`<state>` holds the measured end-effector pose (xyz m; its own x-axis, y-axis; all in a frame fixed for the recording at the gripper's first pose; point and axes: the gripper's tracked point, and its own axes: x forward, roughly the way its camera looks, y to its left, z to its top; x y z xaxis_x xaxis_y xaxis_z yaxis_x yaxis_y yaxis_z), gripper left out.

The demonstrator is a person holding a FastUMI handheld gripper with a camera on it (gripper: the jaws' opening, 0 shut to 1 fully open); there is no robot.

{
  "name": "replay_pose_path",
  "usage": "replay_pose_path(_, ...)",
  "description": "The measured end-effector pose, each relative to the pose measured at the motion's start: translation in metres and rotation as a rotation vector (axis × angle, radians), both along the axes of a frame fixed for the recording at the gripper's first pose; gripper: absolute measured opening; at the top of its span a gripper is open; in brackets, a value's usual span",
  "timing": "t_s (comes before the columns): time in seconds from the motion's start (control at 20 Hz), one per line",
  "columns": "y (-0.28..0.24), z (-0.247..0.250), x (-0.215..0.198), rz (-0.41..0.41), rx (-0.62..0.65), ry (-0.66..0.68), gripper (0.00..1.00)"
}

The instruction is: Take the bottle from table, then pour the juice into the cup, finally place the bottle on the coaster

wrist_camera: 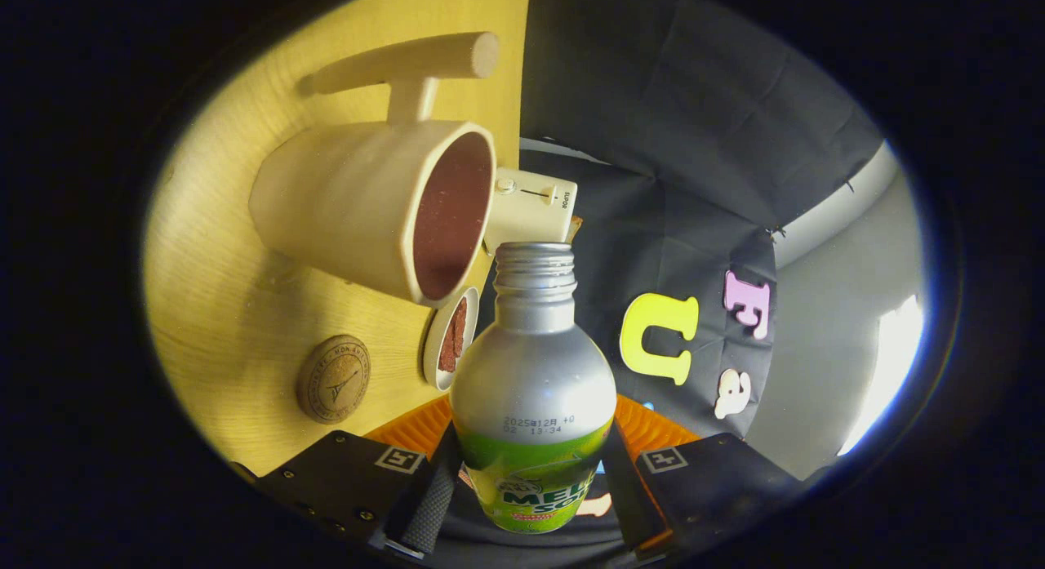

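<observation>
gripper view: fingers (529,491) closed on both sides of the bottle (532,365), lifted and tipped, cap off, its mouth beside the cup (371,206) rim. cup stands on the bench (220,308), dark inside. coaster (333,379) bare, near the cup. status: bottle taken; pour under way or imminent; placing on coaster left.

The wooden table (245,308) carries a cup (359,202), a cork coaster (333,379) and a small dish (447,339).
</observation>
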<state>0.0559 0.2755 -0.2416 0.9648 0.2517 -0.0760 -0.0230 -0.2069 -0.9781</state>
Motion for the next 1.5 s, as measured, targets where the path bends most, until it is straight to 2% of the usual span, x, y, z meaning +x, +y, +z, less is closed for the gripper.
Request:
replay_pose_path(0.4,-0.005,0.003,0.002,-0.031,0.233,0.078,0.81)
replay_pose_path(0.65,-0.013,-0.006,0.006,-0.079,0.412,0.168,0.81)
replay_pose_path(1.1,-0.029,0.0,0.005,-0.105,0.615,0.189,0.81)
replay_pose_path(1.25,-0.034,0.004,0.004,-0.111,0.719,0.21,0.81)
replay_pose_path(1.5,-0.055,0.003,0.008,-0.168,0.924,0.287,0.81)
